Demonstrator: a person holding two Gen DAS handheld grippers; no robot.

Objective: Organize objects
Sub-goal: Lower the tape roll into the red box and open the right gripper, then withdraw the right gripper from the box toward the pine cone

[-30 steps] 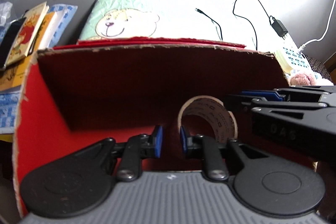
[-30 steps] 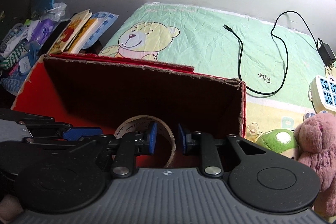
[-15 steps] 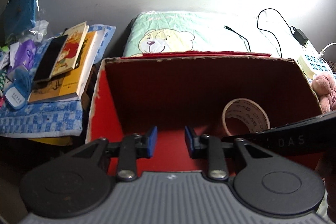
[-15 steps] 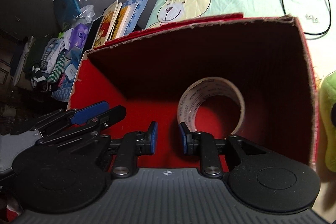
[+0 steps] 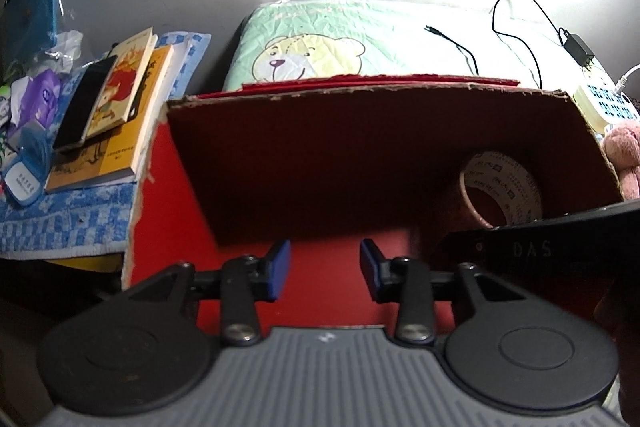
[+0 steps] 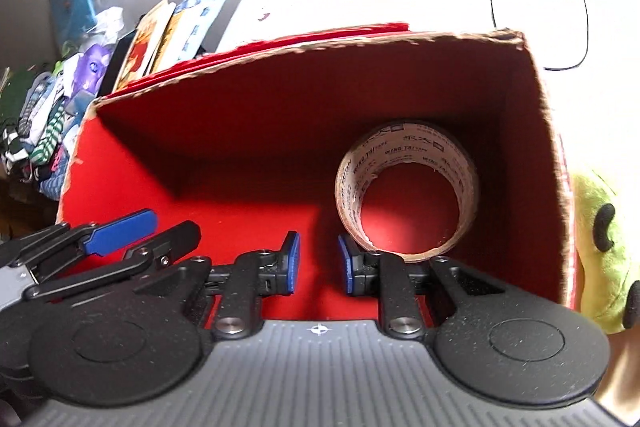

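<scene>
- Red cardboard fills the middle of both views: the open box (image 5: 248,187) shows you its red lining and raw brown top edge, with a flap folded back behind the rear wall.
- The roll of tape (image 6: 408,191) stands on its edge on the box floor, in the right part of the right wrist frame, close to the right wall; you can read printed lettering on its inner core.
- In the left wrist view the tape shows at right centre, partly hidden behind the black bar of the other tool.
- Your right gripper (image 6: 319,263) sits at lower centre of its frame with the blue pads apart and nothing between them; the right pad is just beside the lower rim of the tape, and contact is unclear.
- Your left gripper (image 5: 325,269) is also spread, empty, its pads over the red floor at lower centre.
- At upper left of the left wrist frame, books (image 5: 120,99) with a dark phone (image 5: 82,105) on top lie on a blue checked cloth (image 5: 60,227).
- Behind the box lies a green bear-print sheet (image 5: 320,39) with a black cable (image 5: 516,23) across it.
- A pink plush toy (image 5: 624,155) sits at the right edge, and a green plush toy (image 6: 600,239) shows at the right edge of the right wrist frame.
</scene>
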